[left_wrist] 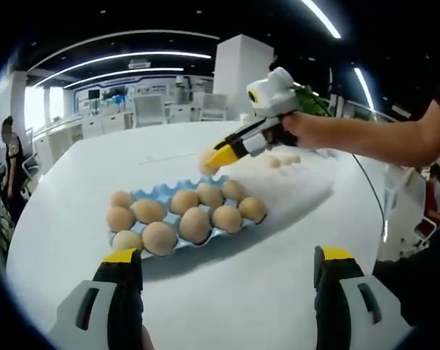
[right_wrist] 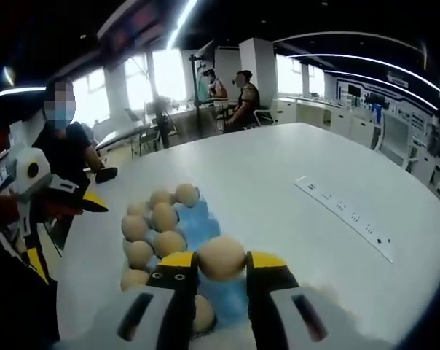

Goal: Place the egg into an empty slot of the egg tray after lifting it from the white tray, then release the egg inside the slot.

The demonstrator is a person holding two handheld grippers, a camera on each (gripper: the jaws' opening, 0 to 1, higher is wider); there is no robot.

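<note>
Nearest in the left gripper view: two grey jaws with yellow tips, rising from the bottom edge, belonging to the left gripper [left_wrist: 231, 264], spread wide apart and gripping nothing. Just beyond them, at centre frame, a blue moulded egg tray [left_wrist: 156, 194] on a round white table [left_wrist: 60, 219], loaded with ten tan eggs in its slots. Above and right of the tray, the right gripper [left_wrist: 214, 159], white-bodied with yellow-tipped jaws, held by a person's hand [left_wrist: 296, 127] reaching in from the right edge, clamped on a pale tan egg [left_wrist: 206, 159] at its tips, raised above the tabletop behind the tray. To the right of that, a white tray [left_wrist: 307, 182] with a few more eggs [left_wrist: 284, 159] on it, faint against the table.

Nearest in the right gripper view: the right gripper [right_wrist: 221, 264] at bottom centre, jaws closed against both sides of the pale tan egg [right_wrist: 221, 257]. Directly behind and below the egg, the blue moulded egg tray [right_wrist: 205, 222], eggs filling its left part, bare blue slots showing nearer the jaws. At the left edge, the left gripper [right_wrist: 63, 197], white with yellow-tipped jaws; cannot tell its jaw state from here. In the upper part, the round white table [right_wrist: 278, 175] stretching away, with people at its far side.
</note>
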